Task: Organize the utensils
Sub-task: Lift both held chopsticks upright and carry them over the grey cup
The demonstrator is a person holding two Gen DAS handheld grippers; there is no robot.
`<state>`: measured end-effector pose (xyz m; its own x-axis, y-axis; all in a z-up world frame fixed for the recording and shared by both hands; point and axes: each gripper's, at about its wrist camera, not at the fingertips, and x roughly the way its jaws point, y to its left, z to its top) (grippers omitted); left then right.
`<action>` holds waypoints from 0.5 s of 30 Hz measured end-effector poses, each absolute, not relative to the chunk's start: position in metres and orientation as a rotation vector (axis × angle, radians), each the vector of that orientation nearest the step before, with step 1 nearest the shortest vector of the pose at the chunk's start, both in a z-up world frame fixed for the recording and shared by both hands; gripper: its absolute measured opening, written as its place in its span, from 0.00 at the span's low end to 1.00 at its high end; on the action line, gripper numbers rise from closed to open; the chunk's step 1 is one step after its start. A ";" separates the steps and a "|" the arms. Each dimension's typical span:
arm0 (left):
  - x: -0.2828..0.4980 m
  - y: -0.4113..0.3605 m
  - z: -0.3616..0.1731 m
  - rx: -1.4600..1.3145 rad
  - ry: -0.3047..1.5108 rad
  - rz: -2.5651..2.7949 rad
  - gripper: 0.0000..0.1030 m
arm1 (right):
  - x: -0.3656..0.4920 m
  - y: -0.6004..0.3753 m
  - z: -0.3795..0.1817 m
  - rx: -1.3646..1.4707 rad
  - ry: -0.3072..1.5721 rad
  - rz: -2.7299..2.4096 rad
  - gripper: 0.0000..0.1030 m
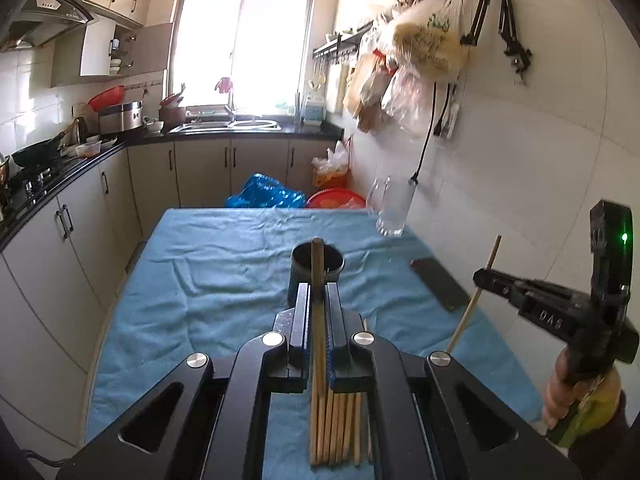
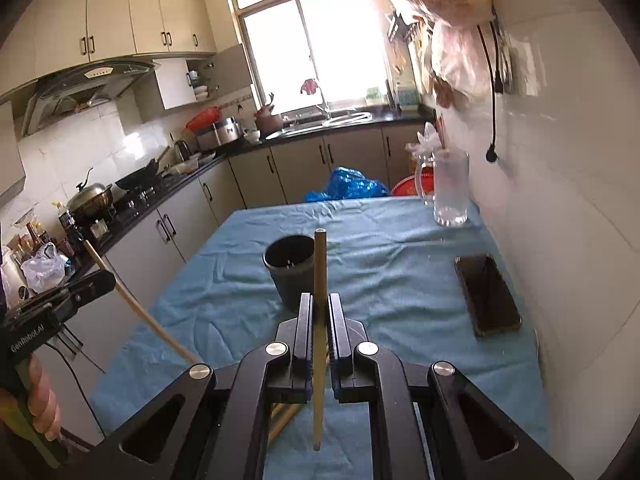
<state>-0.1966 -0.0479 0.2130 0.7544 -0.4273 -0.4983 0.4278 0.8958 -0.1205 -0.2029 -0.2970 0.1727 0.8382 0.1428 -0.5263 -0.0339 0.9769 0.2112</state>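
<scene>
Left gripper (image 1: 318,292) clamped on one chopstick (image 1: 318,276), bottom centre of the left view. Right gripper (image 2: 320,304) clamped on another chopstick (image 2: 319,280), bottom centre of the right view. Black cup (image 2: 289,270) mid-frame on blue cloth (image 2: 400,280). Loose chopsticks (image 1: 338,428) low centre on the cloth. Phone (image 2: 486,294) right, glass mug (image 2: 450,188) upper right.

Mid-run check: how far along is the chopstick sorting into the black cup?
Done: nothing visible in the black cup yet. In hand: the left tongs and the right tongs are each shut on one chopstick, lifted off the cloth. Left: both of those, plus the chopstick bundle lying on the blue cloth.
</scene>
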 end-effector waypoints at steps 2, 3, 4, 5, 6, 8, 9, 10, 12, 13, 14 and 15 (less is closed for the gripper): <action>-0.191 -0.051 0.220 -0.002 0.534 -0.469 0.05 | -0.199 -0.296 0.178 0.195 0.560 0.098 0.07; -0.188 -0.052 0.224 -0.004 0.527 -0.474 0.05 | -0.197 -0.295 0.181 0.194 0.554 0.100 0.07; -0.183 -0.053 0.227 -0.005 0.523 -0.476 0.05 | -0.194 -0.295 0.184 0.192 0.547 0.102 0.07; -0.179 -0.055 0.231 -0.007 0.518 -0.474 0.05 | -0.191 -0.295 0.188 0.190 0.539 0.102 0.07; -0.172 -0.056 0.235 -0.010 0.515 -0.472 0.05 | -0.186 -0.295 0.193 0.188 0.525 0.100 0.07; -0.160 -0.060 0.244 -0.016 0.507 -0.468 0.05 | -0.178 -0.297 0.204 0.192 0.500 0.100 0.07; -0.154 -0.061 0.248 -0.020 0.506 -0.465 0.05 | -0.174 -0.298 0.208 0.198 0.489 0.102 0.07; -0.146 -0.063 0.253 -0.027 0.505 -0.464 0.05 | -0.170 -0.300 0.213 0.207 0.480 0.104 0.07; -0.133 -0.065 0.260 -0.041 0.506 -0.467 0.05 | -0.157 -0.303 0.222 0.230 0.463 0.112 0.07; -0.125 -0.067 0.264 -0.050 0.504 -0.465 0.05 | -0.149 -0.305 0.227 0.245 0.454 0.116 0.07; -0.118 -0.070 0.269 -0.054 0.501 -0.461 0.05 | -0.140 -0.307 0.231 0.260 0.446 0.118 0.07; -0.112 -0.072 0.273 -0.055 0.498 -0.457 0.05 | -0.131 -0.307 0.235 0.276 0.438 0.121 0.07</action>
<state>-0.1117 -0.0721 0.2728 0.7804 -0.4360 -0.4482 0.4098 0.8980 -0.1601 -0.1315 -0.3075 0.2346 0.8993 0.1743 -0.4011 -0.0561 0.9556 0.2894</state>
